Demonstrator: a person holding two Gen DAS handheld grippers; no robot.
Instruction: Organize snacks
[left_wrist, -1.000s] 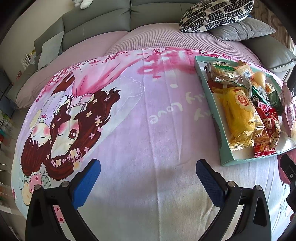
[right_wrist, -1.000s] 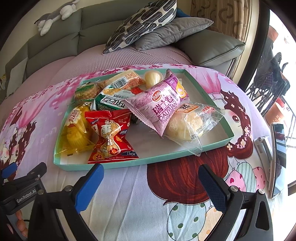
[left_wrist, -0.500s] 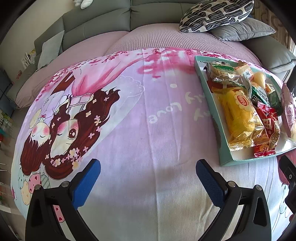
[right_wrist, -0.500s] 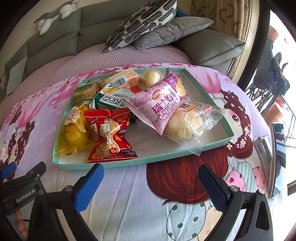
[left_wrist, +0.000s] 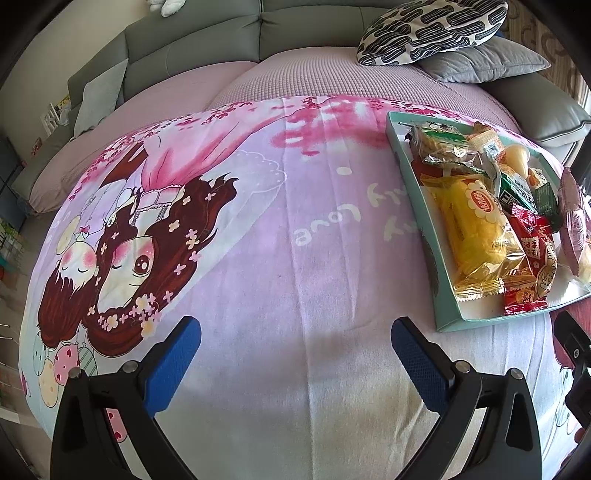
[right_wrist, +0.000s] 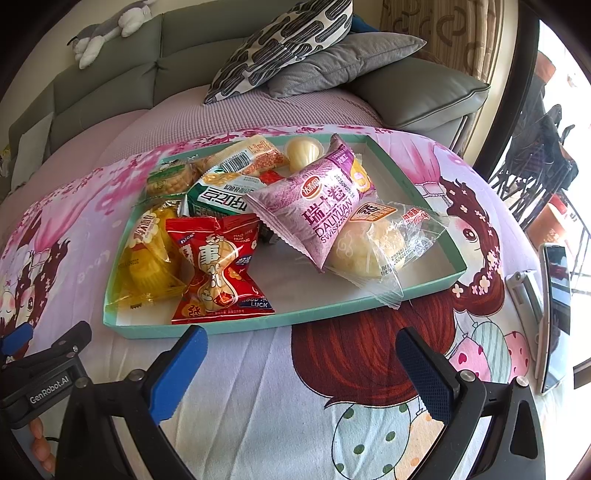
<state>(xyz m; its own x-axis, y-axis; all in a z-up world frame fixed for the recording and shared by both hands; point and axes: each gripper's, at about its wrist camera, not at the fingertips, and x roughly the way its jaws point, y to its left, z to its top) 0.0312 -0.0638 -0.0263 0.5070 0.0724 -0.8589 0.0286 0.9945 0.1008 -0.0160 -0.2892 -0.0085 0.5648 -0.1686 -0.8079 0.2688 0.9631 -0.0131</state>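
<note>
A teal tray (right_wrist: 332, 314) on the pink cartoon blanket holds several snack packs: a red peanut pack (right_wrist: 218, 269), a yellow cake pack (right_wrist: 147, 254), a purple Swiss roll pack (right_wrist: 317, 206), a clear-wrapped bun (right_wrist: 376, 243) and a green pack (right_wrist: 218, 199). My right gripper (right_wrist: 299, 350) is open and empty, just in front of the tray's near edge. My left gripper (left_wrist: 295, 343) is open and empty over bare blanket, left of the tray (left_wrist: 417, 221). The yellow pack (left_wrist: 476, 229) and red pack (left_wrist: 535, 251) show at the right of the left wrist view.
A grey sofa (right_wrist: 110, 85) with a patterned pillow (right_wrist: 288, 40) and a grey pillow (right_wrist: 343, 62) stands behind. A phone (right_wrist: 554, 310) lies at the blanket's right edge. The left gripper's body (right_wrist: 44, 373) shows at the lower left of the right wrist view.
The right gripper has edged slightly closer to the tray. The left gripper has barely moved. Both stay open.
</note>
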